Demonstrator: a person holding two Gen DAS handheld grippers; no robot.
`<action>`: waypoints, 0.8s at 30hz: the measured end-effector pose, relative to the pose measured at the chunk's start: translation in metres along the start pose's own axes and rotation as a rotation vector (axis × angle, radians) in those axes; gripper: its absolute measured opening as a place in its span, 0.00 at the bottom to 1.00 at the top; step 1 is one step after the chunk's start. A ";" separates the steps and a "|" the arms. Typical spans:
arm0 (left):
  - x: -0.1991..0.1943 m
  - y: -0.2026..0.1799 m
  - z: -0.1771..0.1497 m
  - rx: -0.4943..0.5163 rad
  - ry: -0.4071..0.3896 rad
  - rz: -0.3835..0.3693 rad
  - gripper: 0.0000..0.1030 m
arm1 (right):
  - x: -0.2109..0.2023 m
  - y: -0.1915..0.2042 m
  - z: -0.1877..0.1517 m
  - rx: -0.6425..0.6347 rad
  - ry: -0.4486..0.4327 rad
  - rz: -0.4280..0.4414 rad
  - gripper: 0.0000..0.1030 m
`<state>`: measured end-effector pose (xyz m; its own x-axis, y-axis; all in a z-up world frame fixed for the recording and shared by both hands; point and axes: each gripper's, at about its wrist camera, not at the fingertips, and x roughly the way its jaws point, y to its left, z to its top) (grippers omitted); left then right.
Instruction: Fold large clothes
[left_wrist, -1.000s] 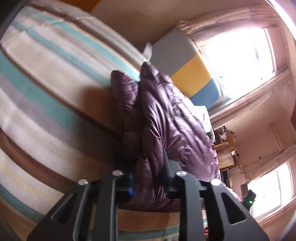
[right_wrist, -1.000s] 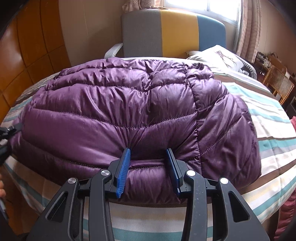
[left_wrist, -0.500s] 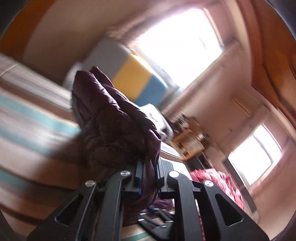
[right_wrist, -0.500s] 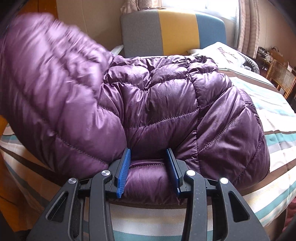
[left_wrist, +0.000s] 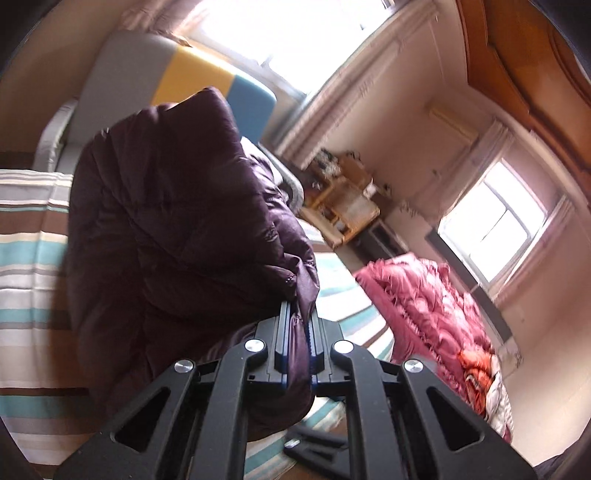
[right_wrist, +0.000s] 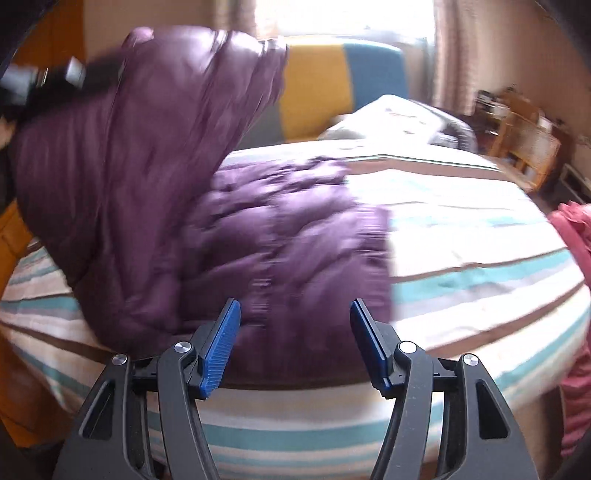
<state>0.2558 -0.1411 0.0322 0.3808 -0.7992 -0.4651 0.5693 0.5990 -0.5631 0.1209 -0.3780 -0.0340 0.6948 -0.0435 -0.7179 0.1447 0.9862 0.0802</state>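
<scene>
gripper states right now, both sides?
Left gripper: shut, pinching a fold of the purple puffer jacket.
Right gripper: open, holding nothing; jacket lies just ahead of it.

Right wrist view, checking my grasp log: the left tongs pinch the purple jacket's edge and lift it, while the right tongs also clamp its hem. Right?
Not quite. The right wrist view shows the right tongs open, blue pads apart, gripping nothing. The left tongs do pinch the purple jacket and lift it over the striped bedspread.
</scene>
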 end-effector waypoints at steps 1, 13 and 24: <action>0.010 -0.002 -0.001 0.007 0.022 0.001 0.06 | -0.002 -0.011 -0.001 0.014 0.000 -0.024 0.60; 0.112 -0.010 -0.050 0.047 0.235 0.107 0.06 | -0.013 -0.126 -0.026 0.214 0.041 -0.266 0.60; 0.133 -0.025 -0.071 0.108 0.257 0.163 0.17 | -0.009 -0.157 -0.036 0.295 0.068 -0.297 0.60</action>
<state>0.2401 -0.2585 -0.0641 0.2851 -0.6460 -0.7081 0.5954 0.6983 -0.3973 0.0664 -0.5267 -0.0649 0.5463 -0.2983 -0.7827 0.5336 0.8442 0.0507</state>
